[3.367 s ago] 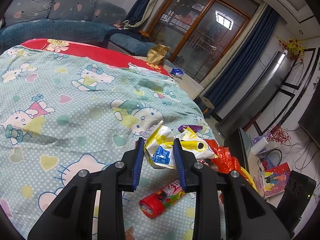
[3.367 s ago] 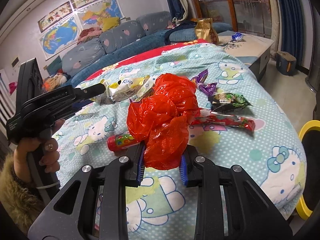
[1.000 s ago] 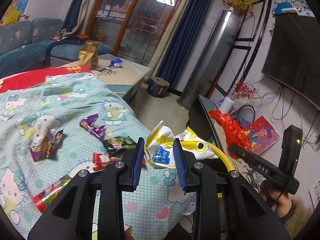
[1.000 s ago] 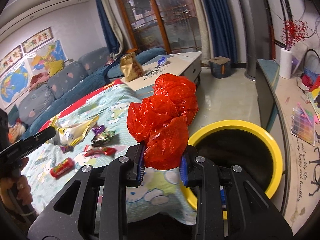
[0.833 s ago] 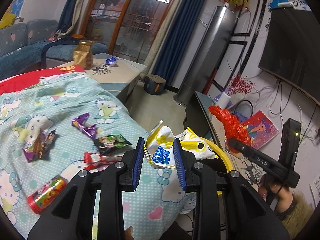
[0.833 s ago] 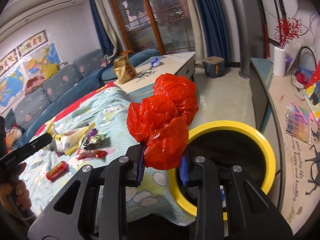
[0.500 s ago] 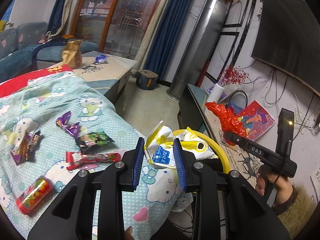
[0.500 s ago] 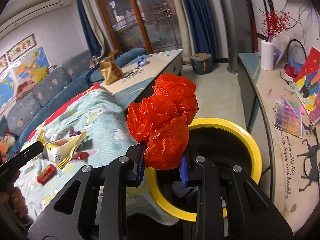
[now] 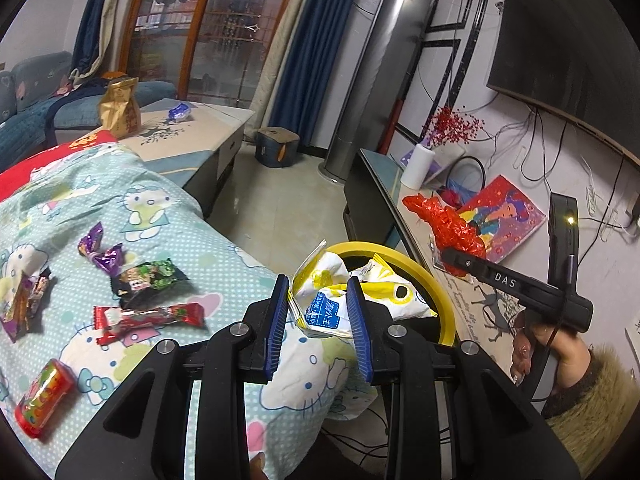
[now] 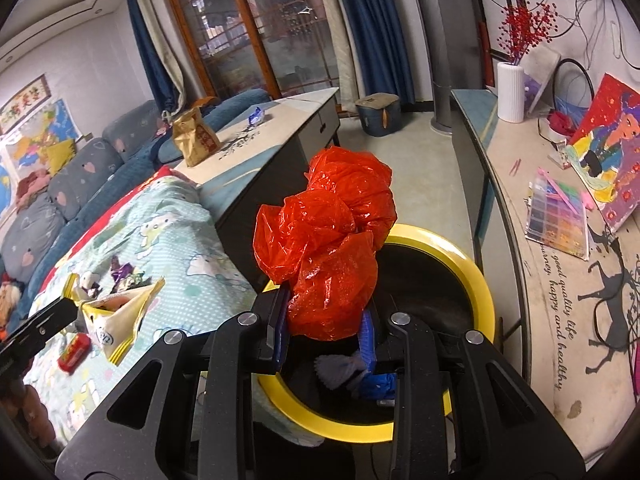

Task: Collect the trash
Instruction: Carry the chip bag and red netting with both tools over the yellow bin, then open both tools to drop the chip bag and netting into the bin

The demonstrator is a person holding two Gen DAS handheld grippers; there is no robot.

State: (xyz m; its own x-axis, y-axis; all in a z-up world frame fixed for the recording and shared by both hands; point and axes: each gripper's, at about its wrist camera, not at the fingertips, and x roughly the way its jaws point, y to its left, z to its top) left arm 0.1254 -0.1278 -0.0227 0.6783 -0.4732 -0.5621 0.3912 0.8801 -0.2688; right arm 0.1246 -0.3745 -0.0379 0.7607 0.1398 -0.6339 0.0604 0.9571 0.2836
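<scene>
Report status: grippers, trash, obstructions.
Left hand-held gripper shut on crumpled yellow-white snack bag. Right hand-held gripper shut on crumpled red plastic bag, over round yellow-rimmed bin. Nothing blocking the opening.

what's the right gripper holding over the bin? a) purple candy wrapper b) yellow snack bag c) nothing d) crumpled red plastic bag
d: in the right wrist view the right gripper is clamped on the crumpled red plastic bag, just above the yellow-rimmed bin; the yellow snack bag is in the left gripper.
</scene>
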